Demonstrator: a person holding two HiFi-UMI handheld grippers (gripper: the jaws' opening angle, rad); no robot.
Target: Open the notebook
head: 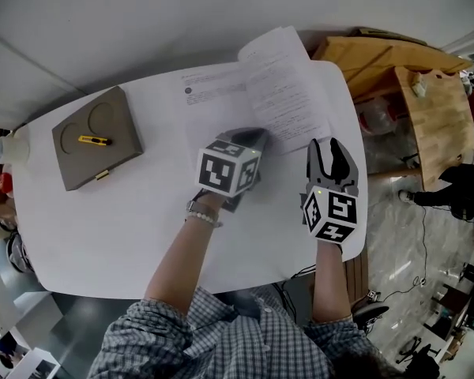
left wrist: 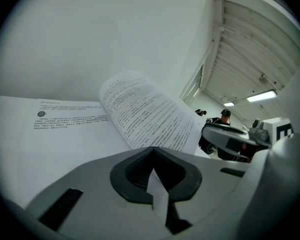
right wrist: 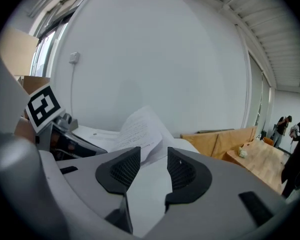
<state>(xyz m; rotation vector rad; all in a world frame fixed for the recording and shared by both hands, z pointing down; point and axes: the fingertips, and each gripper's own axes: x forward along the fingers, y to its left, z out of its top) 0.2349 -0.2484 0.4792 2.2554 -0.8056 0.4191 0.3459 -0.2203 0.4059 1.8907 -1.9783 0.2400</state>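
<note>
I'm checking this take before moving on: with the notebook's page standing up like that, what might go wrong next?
The curled page of the notebook stands free; neither tool grips it, so it may flop back. The left tool is shut close in front of it, and a push might crease the sheet rather than turn it.

Your head view is evenly, softly lit: the white table [head: 103, 235] reads bright with no harsh glare and hardly any shadow. Straight lines bow toward its edges. Both gripper views sit inside a black fisheye ring, with heavy bending at the rim. In the left gripper view, ceiling light strips [left wrist: 262, 96] glow at right; print on the notebook [left wrist: 145, 114] stays fairly crisp, while the near foreground goes soft and dim. In the right gripper view, daylight comes from a window [right wrist: 46, 54] at left.
</note>
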